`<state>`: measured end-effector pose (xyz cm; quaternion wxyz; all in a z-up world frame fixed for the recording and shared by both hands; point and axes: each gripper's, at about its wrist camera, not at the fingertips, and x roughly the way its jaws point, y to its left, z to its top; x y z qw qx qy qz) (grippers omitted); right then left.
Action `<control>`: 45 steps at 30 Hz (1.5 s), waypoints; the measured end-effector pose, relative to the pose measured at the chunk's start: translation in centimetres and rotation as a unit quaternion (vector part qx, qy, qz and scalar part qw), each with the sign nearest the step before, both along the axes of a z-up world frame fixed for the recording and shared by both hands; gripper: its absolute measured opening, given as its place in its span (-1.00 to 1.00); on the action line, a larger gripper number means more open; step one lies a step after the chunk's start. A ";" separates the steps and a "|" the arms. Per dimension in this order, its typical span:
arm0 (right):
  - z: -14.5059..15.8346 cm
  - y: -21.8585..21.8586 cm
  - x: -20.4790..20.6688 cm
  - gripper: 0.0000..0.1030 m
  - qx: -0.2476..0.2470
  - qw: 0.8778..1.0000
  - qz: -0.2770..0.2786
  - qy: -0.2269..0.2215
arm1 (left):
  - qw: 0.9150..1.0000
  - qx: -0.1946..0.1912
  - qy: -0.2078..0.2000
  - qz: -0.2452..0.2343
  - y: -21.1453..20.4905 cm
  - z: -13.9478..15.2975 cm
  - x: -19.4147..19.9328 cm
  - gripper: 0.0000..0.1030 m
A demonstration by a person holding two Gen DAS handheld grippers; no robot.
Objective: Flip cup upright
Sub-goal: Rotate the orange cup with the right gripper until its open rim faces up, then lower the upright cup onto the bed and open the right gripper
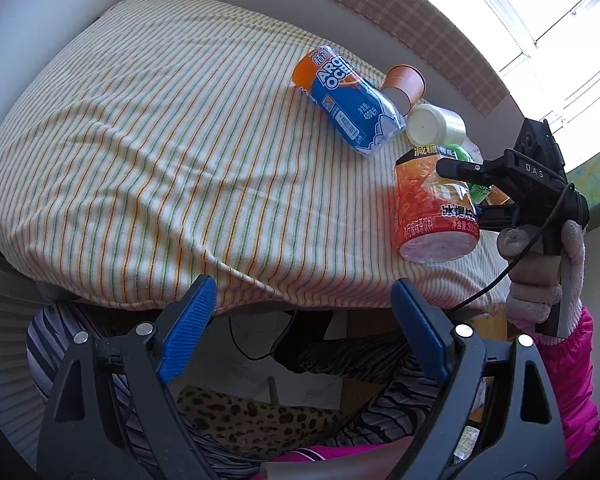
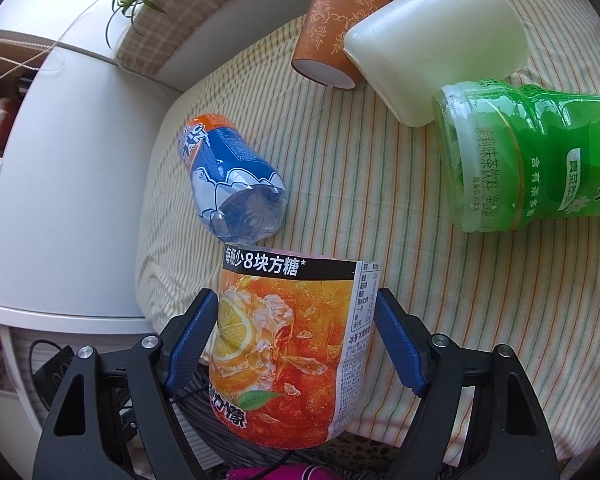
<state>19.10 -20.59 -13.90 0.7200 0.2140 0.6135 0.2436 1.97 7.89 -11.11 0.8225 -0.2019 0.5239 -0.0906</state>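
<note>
An orange iced-tea cup (image 2: 288,344) made from a cut bottle sits between my right gripper's (image 2: 296,344) blue pads, which close on its sides. In the left wrist view the same cup (image 1: 432,208) is tilted at the table's front right edge, with the right gripper (image 1: 466,192) around it. My left gripper (image 1: 304,324) is open and empty, below the table's front edge. Other cups lie on their sides: a blue one (image 1: 348,100) (image 2: 232,184), a brown paper one (image 1: 404,84) (image 2: 336,28), a white one (image 1: 436,124) (image 2: 436,44) and a green one (image 2: 528,148).
The table wears a striped cloth (image 1: 160,152) with folds, hanging over the front edge. A white wall or cabinet (image 2: 68,160) stands beside the table. A window (image 1: 520,12) is at the back right. The person's lap is below the left gripper.
</note>
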 end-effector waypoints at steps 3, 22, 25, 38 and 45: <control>0.7 0.1 -0.5 0.52 -0.013 1.000 -0.001 -0.029 | 1.000 0.004 -0.009 -0.001 -0.2 0.3 0.2 0.77; 4.4 1.7 -6.6 0.51 -0.177 0.940 -0.025 -0.292 | 0.998 0.030 -0.051 -0.004 -1.2 1.7 0.2 0.77; 4.7 1.9 -7.0 0.51 -0.191 0.932 -0.028 -0.308 | 0.998 0.032 -0.054 -0.001 -1.2 1.8 0.1 0.77; 4.7 3.3 -7.4 0.51 -0.226 0.908 -0.025 -0.353 | 0.998 0.032 -0.056 0.001 -1.3 1.9 0.0 0.77; 4.4 3.6 -7.2 0.51 -0.234 0.903 -0.027 -0.360 | 0.998 0.033 -0.056 0.002 -1.2 2.0 -0.1 0.77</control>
